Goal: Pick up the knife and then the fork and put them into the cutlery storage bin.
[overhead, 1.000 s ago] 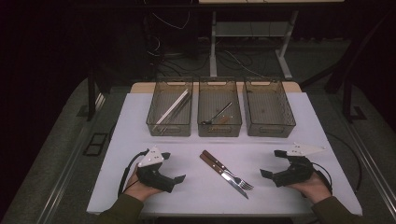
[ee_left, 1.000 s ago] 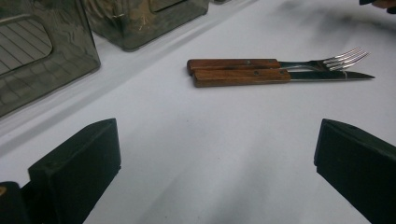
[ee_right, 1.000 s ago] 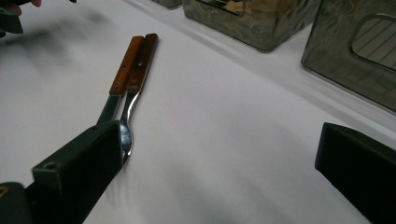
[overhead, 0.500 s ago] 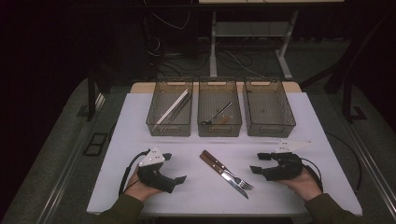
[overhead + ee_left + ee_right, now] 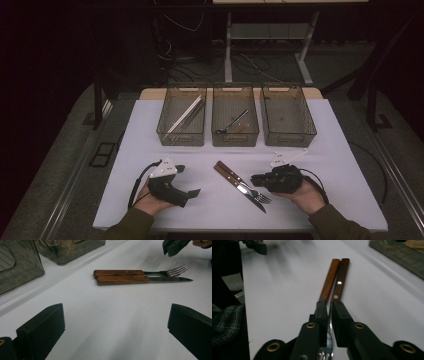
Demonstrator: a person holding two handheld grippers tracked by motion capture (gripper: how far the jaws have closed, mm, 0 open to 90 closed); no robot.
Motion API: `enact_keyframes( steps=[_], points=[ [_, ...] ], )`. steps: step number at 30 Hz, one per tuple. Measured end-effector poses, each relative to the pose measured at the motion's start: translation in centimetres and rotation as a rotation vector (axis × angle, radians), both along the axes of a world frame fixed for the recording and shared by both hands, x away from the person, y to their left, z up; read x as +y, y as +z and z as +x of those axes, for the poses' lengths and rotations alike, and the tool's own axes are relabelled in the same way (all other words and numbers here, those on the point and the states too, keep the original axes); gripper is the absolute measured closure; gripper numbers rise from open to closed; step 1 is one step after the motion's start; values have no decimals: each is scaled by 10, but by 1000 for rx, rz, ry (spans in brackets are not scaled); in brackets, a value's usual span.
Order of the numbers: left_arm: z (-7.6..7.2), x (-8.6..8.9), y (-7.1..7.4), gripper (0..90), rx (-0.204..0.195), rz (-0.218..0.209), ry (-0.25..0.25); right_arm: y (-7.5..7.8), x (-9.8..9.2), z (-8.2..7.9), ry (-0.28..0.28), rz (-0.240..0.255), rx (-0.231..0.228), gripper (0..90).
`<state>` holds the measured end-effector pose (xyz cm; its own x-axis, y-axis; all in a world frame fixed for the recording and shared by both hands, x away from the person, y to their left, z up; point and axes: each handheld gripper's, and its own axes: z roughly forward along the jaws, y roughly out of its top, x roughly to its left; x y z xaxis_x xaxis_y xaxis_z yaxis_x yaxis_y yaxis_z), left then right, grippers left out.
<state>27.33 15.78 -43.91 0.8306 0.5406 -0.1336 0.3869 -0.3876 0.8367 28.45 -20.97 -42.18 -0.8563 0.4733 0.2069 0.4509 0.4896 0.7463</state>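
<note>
On table (image 5: 150, 130), fork (image 5: 329, 315) (metal neck), jaws clamped

three bins (image 5: 234, 120), one fork (image 5: 140, 272), one knife (image 5: 140, 279), two tongs, left (image 5: 187, 181) and right (image 5: 256, 178), one table (image 5: 340, 165)

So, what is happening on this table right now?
A person holds a gripper in each hand at a white table. The right gripper has just been closing and is now shut on the metal neck of the fork, which lies beside a wooden-handled knife. The left gripper rests open on the table, holding nothing. Three bins stand behind; two hold utensils.
</note>
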Motion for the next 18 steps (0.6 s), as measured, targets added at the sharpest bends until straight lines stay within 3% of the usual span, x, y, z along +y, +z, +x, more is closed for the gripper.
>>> enact_keyframes(
  steps=[4,18],
  points=[
    [0,-1,0,0,3,3,-6,-1,14,0,36,-21,5,899],
    [0,-1,0,0,8,-1,-14,-16,52,-2,103,-135,38,900]
  ],
)
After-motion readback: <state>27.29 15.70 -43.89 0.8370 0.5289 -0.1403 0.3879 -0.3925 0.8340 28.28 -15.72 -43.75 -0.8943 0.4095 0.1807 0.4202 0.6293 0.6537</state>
